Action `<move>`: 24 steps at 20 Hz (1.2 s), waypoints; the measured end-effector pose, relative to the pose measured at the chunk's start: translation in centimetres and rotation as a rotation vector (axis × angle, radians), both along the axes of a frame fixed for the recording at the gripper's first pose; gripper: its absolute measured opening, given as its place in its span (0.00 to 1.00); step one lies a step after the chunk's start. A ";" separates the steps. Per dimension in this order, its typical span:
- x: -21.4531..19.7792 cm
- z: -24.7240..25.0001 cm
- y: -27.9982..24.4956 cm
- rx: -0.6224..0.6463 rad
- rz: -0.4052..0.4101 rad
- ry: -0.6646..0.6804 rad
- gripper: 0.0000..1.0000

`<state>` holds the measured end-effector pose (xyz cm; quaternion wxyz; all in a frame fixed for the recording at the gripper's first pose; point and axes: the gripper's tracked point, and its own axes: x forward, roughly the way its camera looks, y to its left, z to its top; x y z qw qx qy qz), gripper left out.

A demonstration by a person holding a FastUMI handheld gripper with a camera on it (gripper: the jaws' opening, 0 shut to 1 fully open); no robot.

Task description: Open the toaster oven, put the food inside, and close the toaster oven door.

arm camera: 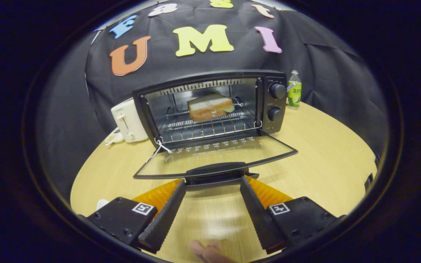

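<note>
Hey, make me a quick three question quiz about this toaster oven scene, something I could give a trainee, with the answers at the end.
1. True or false: the toaster oven door is shut.
2. Where is the sandwich? A) on the table B) on the wire rack inside the oven C) between the fingers
3. Fill in: the claw is ____, its fingertips at either end of the door handle.

Key
1. False: the door lies folded down flat.
2. B
3. open; whether the tips touch the handle cannot be told.
</note>
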<state>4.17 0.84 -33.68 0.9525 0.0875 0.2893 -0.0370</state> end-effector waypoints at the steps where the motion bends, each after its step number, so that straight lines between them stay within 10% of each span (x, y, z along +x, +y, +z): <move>1: 0.2 0.2 0.0 -0.003 0.002 -0.007 0.98; 24: 7.4 10.6 0.2 -0.220 0.080 -0.345 0.98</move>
